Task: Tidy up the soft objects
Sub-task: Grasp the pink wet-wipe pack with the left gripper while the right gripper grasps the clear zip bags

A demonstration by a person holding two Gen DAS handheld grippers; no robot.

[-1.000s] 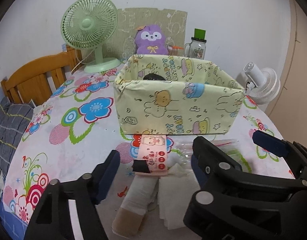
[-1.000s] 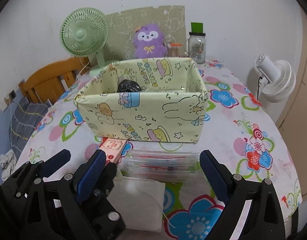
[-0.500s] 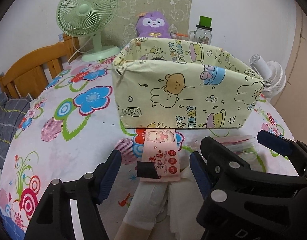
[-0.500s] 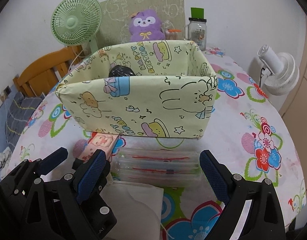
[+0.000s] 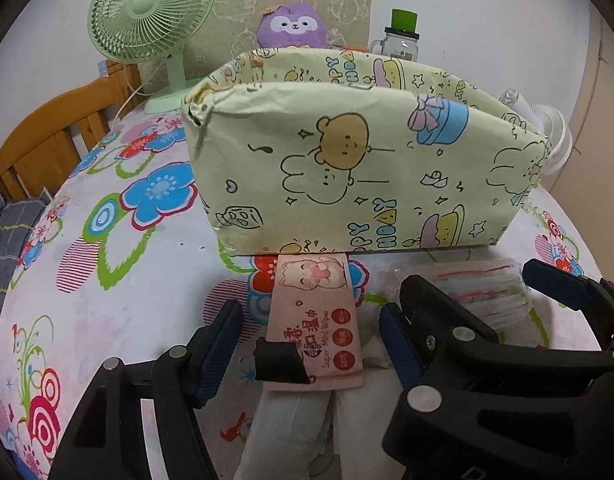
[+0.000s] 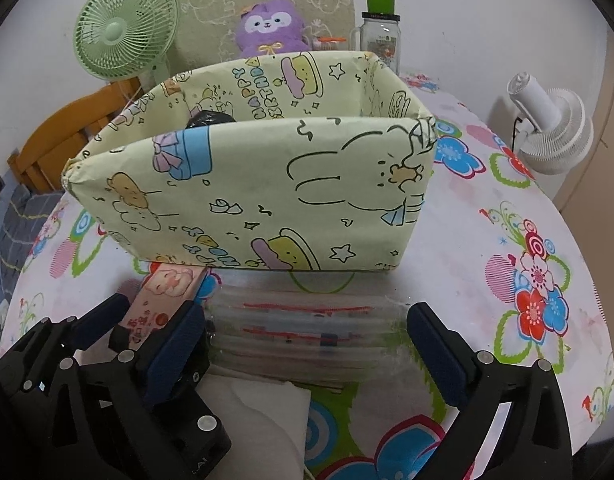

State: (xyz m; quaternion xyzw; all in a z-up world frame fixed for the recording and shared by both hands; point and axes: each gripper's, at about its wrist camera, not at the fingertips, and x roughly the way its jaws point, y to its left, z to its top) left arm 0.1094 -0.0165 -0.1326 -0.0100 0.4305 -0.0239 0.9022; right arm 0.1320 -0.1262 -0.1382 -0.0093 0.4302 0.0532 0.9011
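My left gripper [image 5: 309, 342] is spread wide around the pink soft wet-wipes pack [image 5: 314, 316], just near the pale green cartoon-print fabric box [image 5: 347, 160]. Right gripper [image 6: 305, 346], also wide, straddles the clear crinkly plastic packets [image 6: 307, 332]. Both look light and squishy; I'd pinch mid-body.

Both grippers advanced toward storage box [image 5: 359, 160]: left gripper [image 5: 307, 344] now straddles wipes pack [image 5: 315, 320]; right gripper [image 6: 307, 344] brackets clear packets [image 6: 307, 336].
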